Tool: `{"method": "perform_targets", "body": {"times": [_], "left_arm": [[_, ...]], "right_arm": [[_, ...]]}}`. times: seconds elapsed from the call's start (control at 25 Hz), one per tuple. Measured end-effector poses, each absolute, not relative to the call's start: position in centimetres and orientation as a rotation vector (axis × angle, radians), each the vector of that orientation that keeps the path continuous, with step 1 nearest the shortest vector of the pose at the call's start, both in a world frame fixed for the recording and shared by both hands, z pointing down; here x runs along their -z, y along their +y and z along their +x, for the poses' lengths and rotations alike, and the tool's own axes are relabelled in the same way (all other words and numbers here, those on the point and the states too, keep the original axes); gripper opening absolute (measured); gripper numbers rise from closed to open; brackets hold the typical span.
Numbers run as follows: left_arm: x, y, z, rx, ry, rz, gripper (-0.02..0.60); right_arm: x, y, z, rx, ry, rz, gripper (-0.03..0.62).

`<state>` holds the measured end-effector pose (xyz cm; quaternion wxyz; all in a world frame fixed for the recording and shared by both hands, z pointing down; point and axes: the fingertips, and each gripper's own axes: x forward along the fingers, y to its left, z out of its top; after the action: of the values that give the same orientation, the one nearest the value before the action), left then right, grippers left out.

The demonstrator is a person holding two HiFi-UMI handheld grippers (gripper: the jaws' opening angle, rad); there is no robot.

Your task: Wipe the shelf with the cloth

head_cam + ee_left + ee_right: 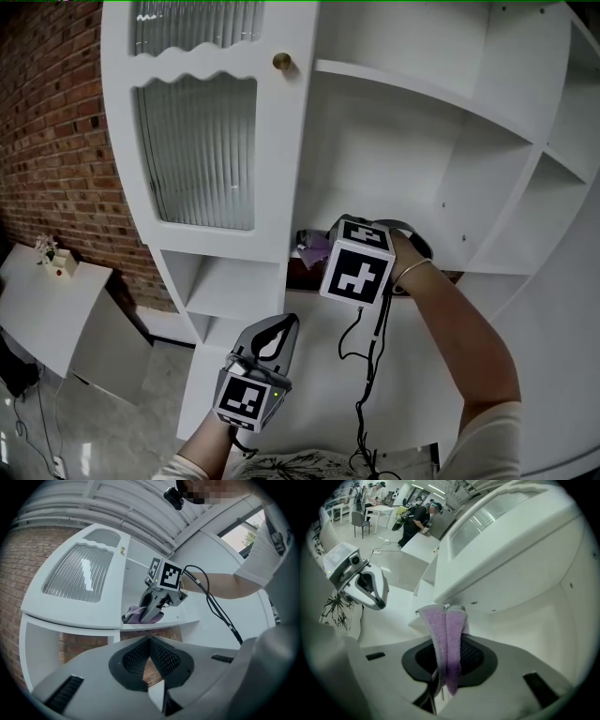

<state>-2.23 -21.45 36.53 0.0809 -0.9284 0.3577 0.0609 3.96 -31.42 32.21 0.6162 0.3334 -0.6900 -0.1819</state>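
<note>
Right gripper point(151, 615) jaws clenched on the folded purple terry cloth point(447, 639); the cloth lay on the white cabinet shelf point(187, 620), near its left end. Left gripper point(279, 333) jaws closed, empty, below the shelf.

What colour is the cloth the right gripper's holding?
Light purple. The cloth shows best in the right gripper view.

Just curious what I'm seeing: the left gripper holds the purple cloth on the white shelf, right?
No: the right gripper, not the left, holds the purple cloth on the white shelf, as the right gripper view shows. The left gripper is shut, empty.
</note>
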Motion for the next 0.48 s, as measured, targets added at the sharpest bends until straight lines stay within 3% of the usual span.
{"method": "perform_targets", "body": {"times": [0.24, 0.48], "left_arm": [[-35.9, -21.2, -1.7, -0.208, 1.059, -2.797, 0.014], [-36.1, -21.2, 0.0, -0.166, 1.049, -2.799, 0.014]], "right_arm": [[-31.5, -29.9, 5.0, 0.404, -1.612, 0.765, 0.081], [-29.4, -33.0, 10.7, 0.425, -1.534, 0.921, 0.083]]}}
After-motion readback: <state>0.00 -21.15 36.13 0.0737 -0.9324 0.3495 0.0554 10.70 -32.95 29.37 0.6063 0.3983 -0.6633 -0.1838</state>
